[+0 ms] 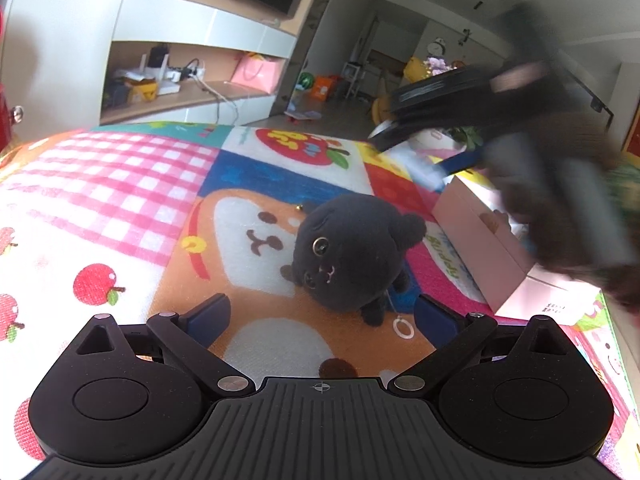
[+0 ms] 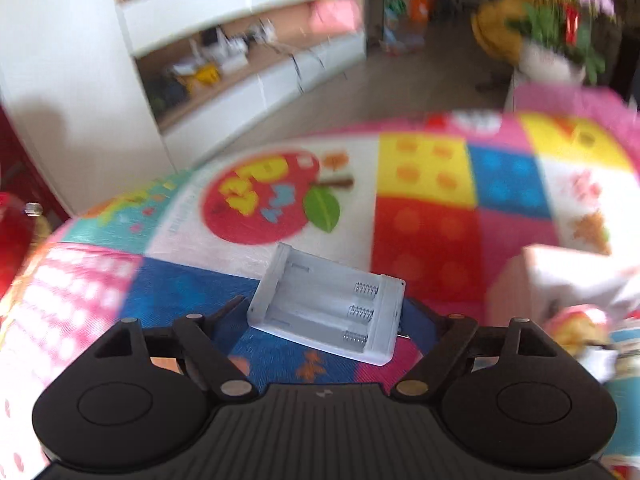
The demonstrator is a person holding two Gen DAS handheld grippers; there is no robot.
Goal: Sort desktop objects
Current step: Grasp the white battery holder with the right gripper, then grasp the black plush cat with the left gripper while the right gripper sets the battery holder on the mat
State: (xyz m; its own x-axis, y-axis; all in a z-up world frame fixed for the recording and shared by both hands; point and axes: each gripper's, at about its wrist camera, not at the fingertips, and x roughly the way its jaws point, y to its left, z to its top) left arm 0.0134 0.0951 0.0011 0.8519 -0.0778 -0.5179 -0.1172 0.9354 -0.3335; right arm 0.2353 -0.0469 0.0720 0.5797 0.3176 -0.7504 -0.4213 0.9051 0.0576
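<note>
Clamped between the right gripper's [image 2: 322,316] two fingers is a pale grey battery holder [image 2: 326,306], lifted clear of the colourful play mat [image 2: 424,240] and tilted, its three spring contacts facing up toward the right finger. Past it on the mat lies the printed red apple [image 2: 260,198], and at the right edge of that view sits the corner of a pink box [image 2: 516,276], too blurred to read further. Farther back stand the white shelves [image 2: 248,8] and a pot of purple flowers [image 2: 560,12].

Seen from the left wrist, the left gripper [image 1: 322,316] hangs with its blue-padded fingers [image 1: 210,314] spread wide and nothing between them. Just ahead of the gap, a black plush cat [image 1: 348,252] lies on the mat's [image 1: 120,200] orange puppy print, a small white ring [image 1: 404,327] beside it, near the right fingertip. To the plush's right stands the pink box [image 1: 480,240], and above it the other gripper [image 1: 440,160] passes as a dark smear, carrying the pale holder [image 1: 420,166]. Beyond are a shelf unit [image 1: 200,40] with a pink bag [image 1: 256,72].
</note>
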